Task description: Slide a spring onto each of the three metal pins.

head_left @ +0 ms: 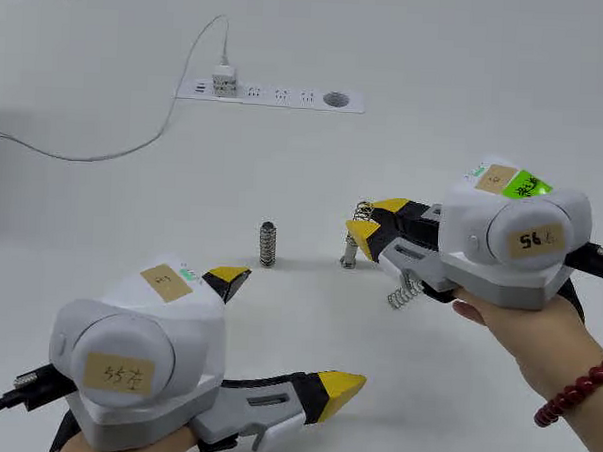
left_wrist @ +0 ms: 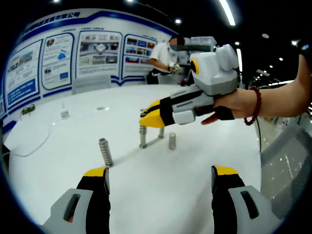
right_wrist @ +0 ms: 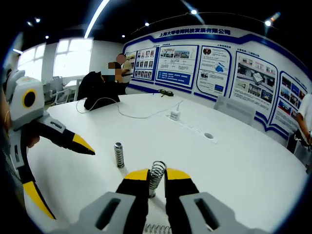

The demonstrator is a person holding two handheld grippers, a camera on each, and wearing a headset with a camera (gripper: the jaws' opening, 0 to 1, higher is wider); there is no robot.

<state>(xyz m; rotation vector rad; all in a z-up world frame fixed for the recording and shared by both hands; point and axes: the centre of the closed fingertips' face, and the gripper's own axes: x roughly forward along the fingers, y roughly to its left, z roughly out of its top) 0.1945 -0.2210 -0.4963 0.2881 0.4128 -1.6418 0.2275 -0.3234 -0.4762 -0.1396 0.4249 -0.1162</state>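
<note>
My right gripper [head_left: 374, 221] is shut on a coil spring [right_wrist: 156, 173], held upright over a metal pin [head_left: 349, 253]; whether the coil is over the pin's tip I cannot tell. Left of it another pin stands upright with a spring on it [head_left: 268, 243]. A loose spring [head_left: 406, 291] lies on the white table under the right gripper's body. My left gripper [head_left: 282, 333] hangs open near the front edge with nothing between its jaws. In the left gripper view the right gripper [left_wrist: 148, 117] is over the pin [left_wrist: 143, 136], with a short grey piece [left_wrist: 172, 141] beside it.
A white power strip [head_left: 272, 93] with a plugged charger and a trailing cable [head_left: 135, 144] lies at the back of the white table [head_left: 132, 209]. People stand and sit beyond the table's far edge [right_wrist: 105, 83], in front of wall posters.
</note>
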